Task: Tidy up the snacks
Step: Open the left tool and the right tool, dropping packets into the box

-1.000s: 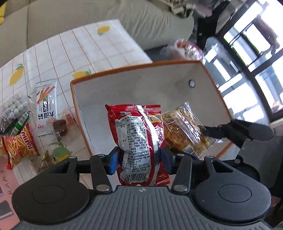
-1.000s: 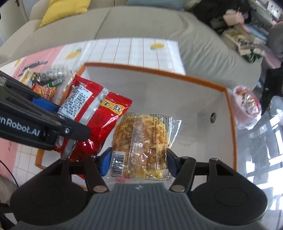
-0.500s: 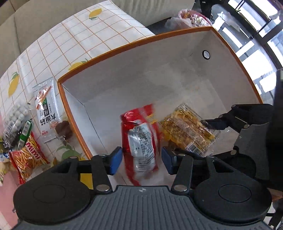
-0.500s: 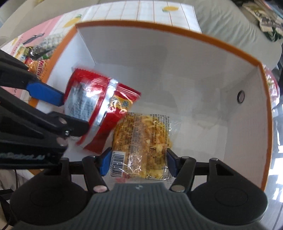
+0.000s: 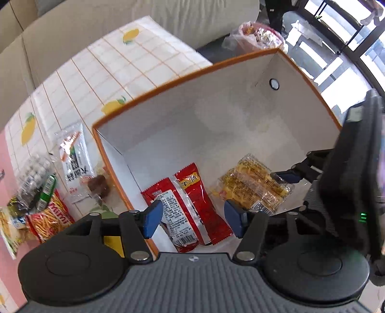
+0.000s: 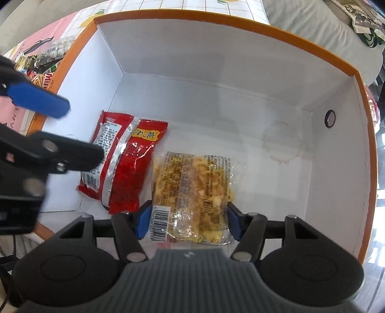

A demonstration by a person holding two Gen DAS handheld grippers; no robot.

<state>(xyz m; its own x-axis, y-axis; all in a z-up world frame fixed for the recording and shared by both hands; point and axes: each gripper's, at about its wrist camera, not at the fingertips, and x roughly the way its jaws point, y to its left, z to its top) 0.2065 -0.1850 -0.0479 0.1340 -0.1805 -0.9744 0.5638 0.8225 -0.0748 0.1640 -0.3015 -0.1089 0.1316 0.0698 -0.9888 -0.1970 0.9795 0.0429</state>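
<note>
A white box with an orange rim (image 5: pixel 182 74) (image 6: pixel 240 24) stands on the table. A red snack packet (image 5: pixel 190 202) (image 6: pixel 125 159) lies on the box floor. My left gripper (image 5: pixel 192 216) is open above it, not touching it. My right gripper (image 6: pixel 187 221) is shut on a clear packet of yellow snacks (image 6: pixel 192 192) (image 5: pixel 255 185), which rests low in the box beside the red packet.
Several loose snack packets (image 5: pixel 48 192) lie on the lemon-print tablecloth (image 5: pixel 108 65) left of the box. A beige sofa (image 5: pixel 120 19) is behind the table. A pink bag (image 5: pixel 257 33) sits on the floor beyond the box.
My left gripper opened and the red packet dropped onto the box floor. My right gripper lowered the yellow packet deeper into the box, still holding it.
</note>
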